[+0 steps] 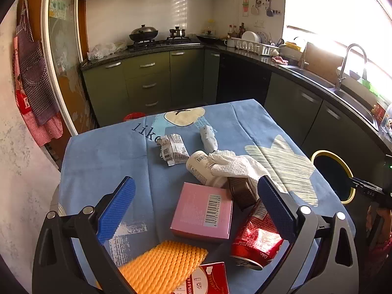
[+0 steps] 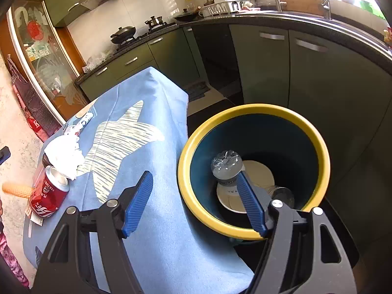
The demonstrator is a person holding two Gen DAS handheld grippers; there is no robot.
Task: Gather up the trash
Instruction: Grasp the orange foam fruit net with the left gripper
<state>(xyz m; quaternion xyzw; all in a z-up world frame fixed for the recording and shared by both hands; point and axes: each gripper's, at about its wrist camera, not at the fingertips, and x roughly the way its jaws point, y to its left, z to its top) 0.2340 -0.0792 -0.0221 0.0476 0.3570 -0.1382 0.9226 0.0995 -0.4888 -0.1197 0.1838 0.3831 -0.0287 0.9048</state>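
The trash lies bunched on the blue-clothed tabletop: a crushed red can on its side, a pink box just beside it, a white bottle partly under a crumpled white tissue, a brown tub half hidden behind the tissue, a printed silver wrapper, a small white tube, an orange foam net and a red carton cut off by the lower frame edge. The left tool hangs above this pile, its blue pads wide apart and holding nothing; its right pad covers part of the can. Beside the tabletop stands a yellow-rimmed bin, where a clear plastic bottle lies over a white disc. The right tool hangs at the bin's rim, spread wide with nothing between the pads. Its right finger overlaps the bottle, so contact is hard to judge. The window glare washes out the sink counter.
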